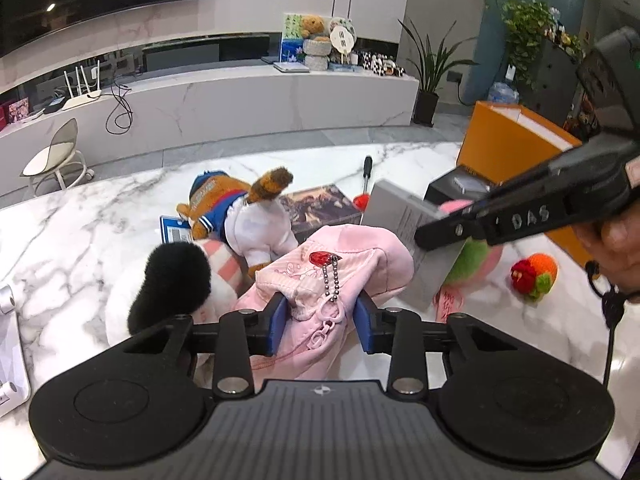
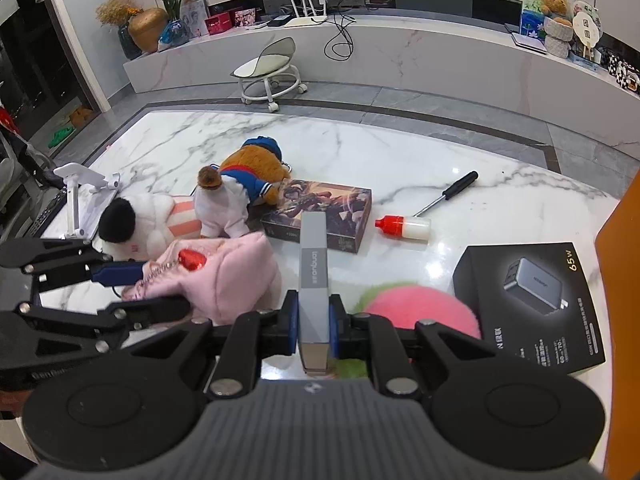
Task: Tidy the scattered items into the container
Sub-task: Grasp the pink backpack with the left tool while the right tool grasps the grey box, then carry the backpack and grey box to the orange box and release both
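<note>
My left gripper (image 1: pixel 322 322) is shut on a pink cloth pouch (image 1: pixel 352 256) with a red charm on a bead chain; it also shows in the right wrist view (image 2: pixel 224 276). My right gripper (image 2: pixel 314 326) is shut on a slim grey box (image 2: pixel 314 264), held edge-up; the same box shows in the left wrist view (image 1: pixel 404 236). The orange container (image 1: pixel 504 148) stands at the right. Scattered on the marble top are a brown plush bear (image 2: pixel 244 176), a white plush (image 2: pixel 156 220), a picture box (image 2: pixel 324 212), a pink-green plush (image 2: pixel 420 308) and a black charger box (image 2: pixel 528 296).
A screwdriver (image 2: pixel 448 192) and a red-capped bottle (image 2: pixel 404 226) lie behind the picture box. A white stand (image 2: pixel 80 196) sits at the left edge. A small knitted red-orange toy (image 1: pixel 534 270) lies near the container. A stool (image 2: pixel 268 72) stands on the floor beyond.
</note>
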Demonstrator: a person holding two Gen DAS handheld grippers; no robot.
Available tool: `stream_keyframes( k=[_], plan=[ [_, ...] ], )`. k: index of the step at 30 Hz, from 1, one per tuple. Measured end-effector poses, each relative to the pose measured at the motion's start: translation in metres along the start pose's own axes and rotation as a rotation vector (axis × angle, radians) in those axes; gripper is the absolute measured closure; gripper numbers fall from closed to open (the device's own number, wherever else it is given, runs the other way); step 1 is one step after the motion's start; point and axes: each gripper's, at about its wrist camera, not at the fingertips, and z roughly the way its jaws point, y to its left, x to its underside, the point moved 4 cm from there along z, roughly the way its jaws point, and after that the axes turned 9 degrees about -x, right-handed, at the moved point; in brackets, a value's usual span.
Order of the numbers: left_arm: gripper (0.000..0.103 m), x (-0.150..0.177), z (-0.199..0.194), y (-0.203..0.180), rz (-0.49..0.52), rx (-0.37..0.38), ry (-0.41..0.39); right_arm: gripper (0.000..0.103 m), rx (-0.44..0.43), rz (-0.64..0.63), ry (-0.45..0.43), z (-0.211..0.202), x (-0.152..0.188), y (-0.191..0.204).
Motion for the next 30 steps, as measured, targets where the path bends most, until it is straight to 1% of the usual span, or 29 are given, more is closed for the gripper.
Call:
stream_keyframes(
  k=[7,13,19,26,30],
  plan=[
    [0.063,-0.009,-0.013,-0.002,-0.034,-0.016,-0.029,0.087,-0.005,-0.018,-0.029,-0.014,-0.004,0.006],
    [0.063,-0.019,-0.028,-0.010,-0.025,-0.027,-0.061,0.087,-0.005,-0.027,-0.061,-0.030,-0.007,0.011],
    [0.063,-0.037,-0.048,-0.018,-0.023,-0.052,-0.112,0.087,-0.011,-0.037,-0.113,-0.056,-0.014,0.014],
    [0.063,-0.069,-0.079,-0.030,-0.044,-0.082,-0.217,0.087,0.000,-0.048,-0.199,-0.101,-0.021,0.011],
    [0.063,-0.096,-0.108,-0.045,-0.043,-0.089,-0.316,0.087,0.018,-0.051,-0.278,-0.136,-0.029,0.008]
  ],
)
